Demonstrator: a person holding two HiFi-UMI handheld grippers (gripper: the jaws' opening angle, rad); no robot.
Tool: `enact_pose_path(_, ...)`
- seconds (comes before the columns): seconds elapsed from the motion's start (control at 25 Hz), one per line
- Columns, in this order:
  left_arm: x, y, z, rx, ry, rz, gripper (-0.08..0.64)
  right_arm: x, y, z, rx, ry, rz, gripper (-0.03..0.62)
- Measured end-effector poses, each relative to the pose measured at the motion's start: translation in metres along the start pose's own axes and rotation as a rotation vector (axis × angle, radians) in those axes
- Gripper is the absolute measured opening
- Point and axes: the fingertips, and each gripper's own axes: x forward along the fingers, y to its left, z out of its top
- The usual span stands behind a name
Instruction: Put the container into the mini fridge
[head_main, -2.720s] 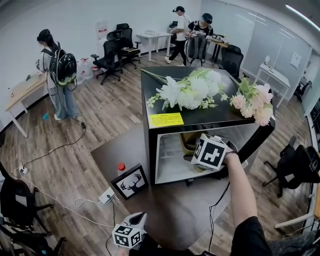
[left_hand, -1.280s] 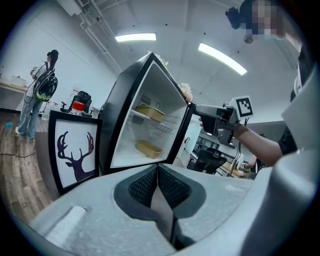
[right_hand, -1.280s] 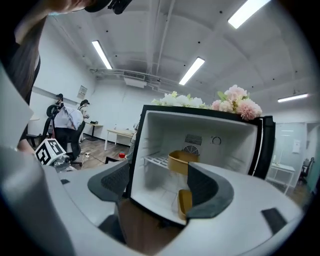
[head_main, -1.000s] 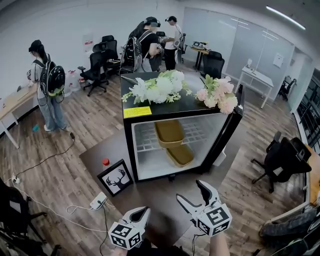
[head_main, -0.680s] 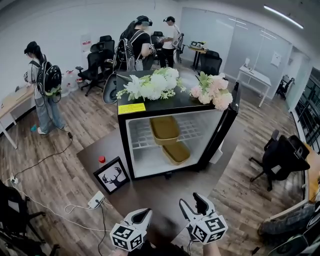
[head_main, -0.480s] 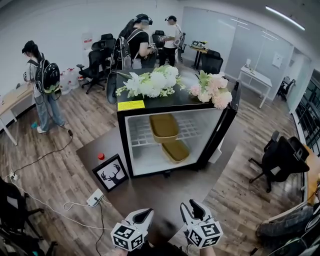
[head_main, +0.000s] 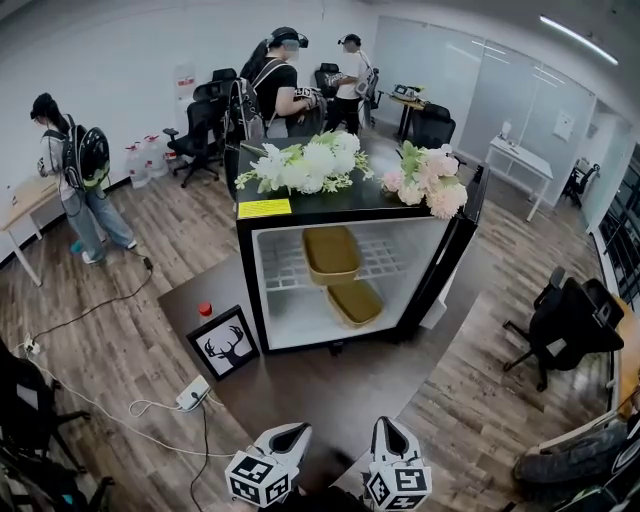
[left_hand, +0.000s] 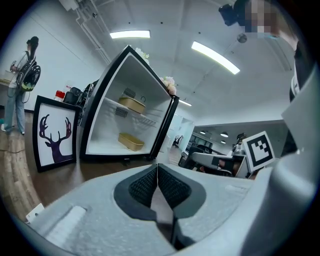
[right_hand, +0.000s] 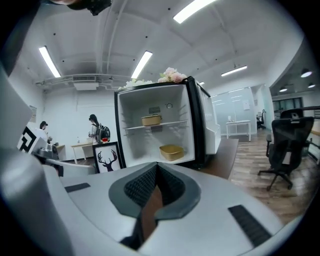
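Inside the open fridge (head_main: 452, 262), two tan containers: upper container (head_main: 331, 253) on the shelf (head_main: 288, 272), lower container (head_main: 355, 301) on the fridge floor. Well apart from both, low at the near edge of the worktop (head_main: 330, 385): left gripper (head_main: 295, 433), jaws pressed together, empty; right gripper (head_main: 390, 428), jaws just closed, nothing between. Yellow label (head_main: 264, 208) on the fridge's top front edge, print too small to read.

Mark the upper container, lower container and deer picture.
upper container (head_main: 332, 253), head view, centre of its top
lower container (head_main: 355, 302), head view, centre of its top
deer picture (head_main: 224, 344), head view, on the deer print
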Motion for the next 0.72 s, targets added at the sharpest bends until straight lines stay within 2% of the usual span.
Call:
enact_pose_path(0.2,0.002,-0.006,-0.001,-0.002,-0.011,-0.002,0.009,0.0,-0.013,-0.015,-0.018,0.054,-0.067,0.006)
enact_pose_path(0.72,0.002,-0.019,-0.011,-0.002,-0.027,0.009,0.009,-0.01,0.001,-0.034,-0.067,0.087,0.019,0.006)
